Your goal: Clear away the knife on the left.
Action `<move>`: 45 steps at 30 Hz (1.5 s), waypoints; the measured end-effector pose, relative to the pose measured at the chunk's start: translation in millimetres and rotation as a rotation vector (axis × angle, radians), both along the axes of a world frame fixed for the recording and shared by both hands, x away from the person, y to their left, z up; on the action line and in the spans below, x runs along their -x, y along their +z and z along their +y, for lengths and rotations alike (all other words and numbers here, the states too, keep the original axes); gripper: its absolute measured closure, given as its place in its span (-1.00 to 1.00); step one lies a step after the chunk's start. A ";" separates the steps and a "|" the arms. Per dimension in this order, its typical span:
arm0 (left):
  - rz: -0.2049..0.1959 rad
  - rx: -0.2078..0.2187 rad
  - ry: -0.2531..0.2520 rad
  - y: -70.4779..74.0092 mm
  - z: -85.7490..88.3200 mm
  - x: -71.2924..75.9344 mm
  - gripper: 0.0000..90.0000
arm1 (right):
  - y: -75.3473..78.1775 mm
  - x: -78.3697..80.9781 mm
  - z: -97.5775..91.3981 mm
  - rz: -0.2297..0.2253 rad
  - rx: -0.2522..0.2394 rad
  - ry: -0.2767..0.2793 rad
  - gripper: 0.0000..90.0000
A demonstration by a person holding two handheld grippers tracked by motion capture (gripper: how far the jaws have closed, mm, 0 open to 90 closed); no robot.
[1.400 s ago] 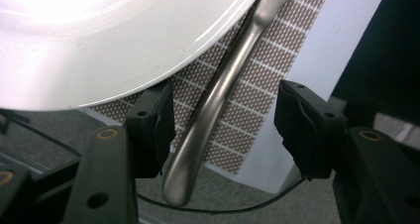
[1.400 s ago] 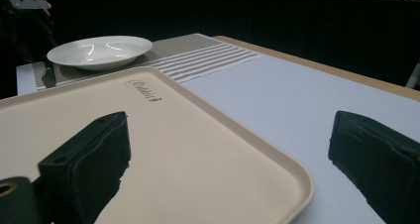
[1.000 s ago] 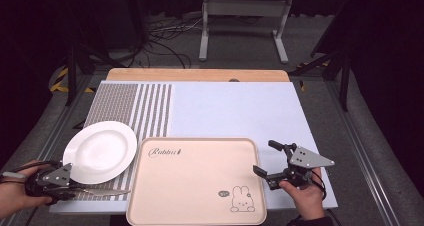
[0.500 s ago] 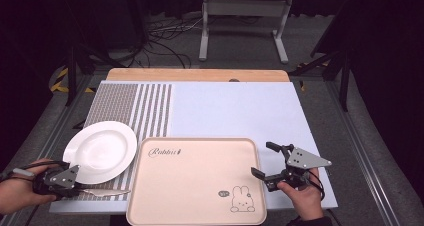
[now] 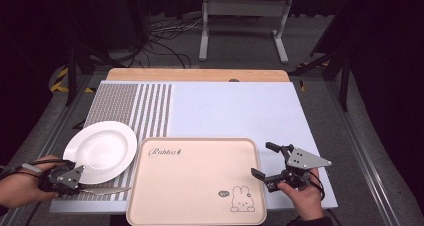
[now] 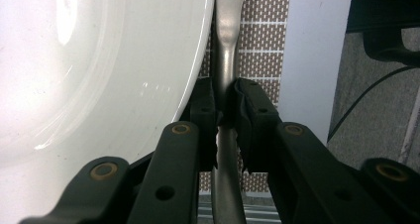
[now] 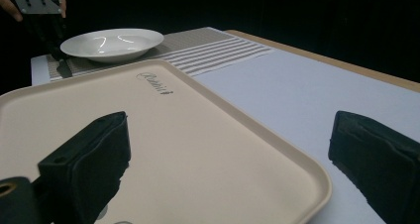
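The slim silver metal utensil (image 6: 224,60), lying flat on the brown-and-white striped placemat (image 5: 145,108), is what my left gripper (image 5: 67,178) has hold of: in the left gripper view both black jaws press against the sides of its handle, clamped on it. Whether it is a knife or a spoon I cannot tell. From the high view it sits at about 8 o'clock on the table, its tip pointing toward 3 o'clock and ending just short of the tray. The round white ceramic plate (image 5: 100,150) rests just beside it, toward 12 o'clock; in the left gripper view the plate's rim runs right along the handle, and I cannot tell whether they touch.

My right gripper (image 5: 267,161) is at about 4 o'clock, held over the pale blue tabletop (image 5: 235,111). Its 2 jaws stand wide apart with nothing between them; the right gripper view shows 1 jaw over the right-hand edge of the beige rounded-rectangle plastic tray (image 5: 195,186) and the other over the blue surface.

The tray lies at 6 o'clock, printed with "Rabbit" lettering and a small rabbit drawing (image 5: 240,200) near its corner.
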State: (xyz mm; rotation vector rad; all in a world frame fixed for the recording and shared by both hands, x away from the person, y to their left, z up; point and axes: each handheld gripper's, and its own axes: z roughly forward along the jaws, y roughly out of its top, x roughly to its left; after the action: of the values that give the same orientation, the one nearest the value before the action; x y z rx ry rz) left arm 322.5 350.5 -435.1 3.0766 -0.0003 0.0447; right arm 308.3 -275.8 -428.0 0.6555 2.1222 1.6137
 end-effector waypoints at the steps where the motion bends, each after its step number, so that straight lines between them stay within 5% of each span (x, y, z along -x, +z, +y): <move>1: -0.001 -0.007 -0.002 0.4 -0.5 0.1 0.76 | 0.0 0.0 0.0 0.000 0.000 0.000 -0.92; 15: 0.005 -0.016 0.008 2.5 1.9 4.0 0.77 | -0.3 -0.1 0.7 0.003 0.005 -0.001 -0.93; 32: 0.009 0.108 0.072 31.3 -1.1 6.5 0.77 | -0.9 -0.4 1.1 0.005 0.018 0.005 -0.93; 37: 0.001 0.166 0.150 42.1 -10.4 3.1 0.77 | -0.4 -0.2 -0.3 0.005 0.016 -0.001 -0.93; 45: 0.061 0.259 0.290 54.4 -28.8 -6.5 0.77 | -1.8 -0.8 -1.8 0.012 0.021 -0.003 -0.93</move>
State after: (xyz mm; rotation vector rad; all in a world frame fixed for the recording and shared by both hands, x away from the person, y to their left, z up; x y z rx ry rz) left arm 328.9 321.7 -380.7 2.7922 0.4193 -0.0326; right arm 309.1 -277.6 -429.8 0.6628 2.1431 1.5874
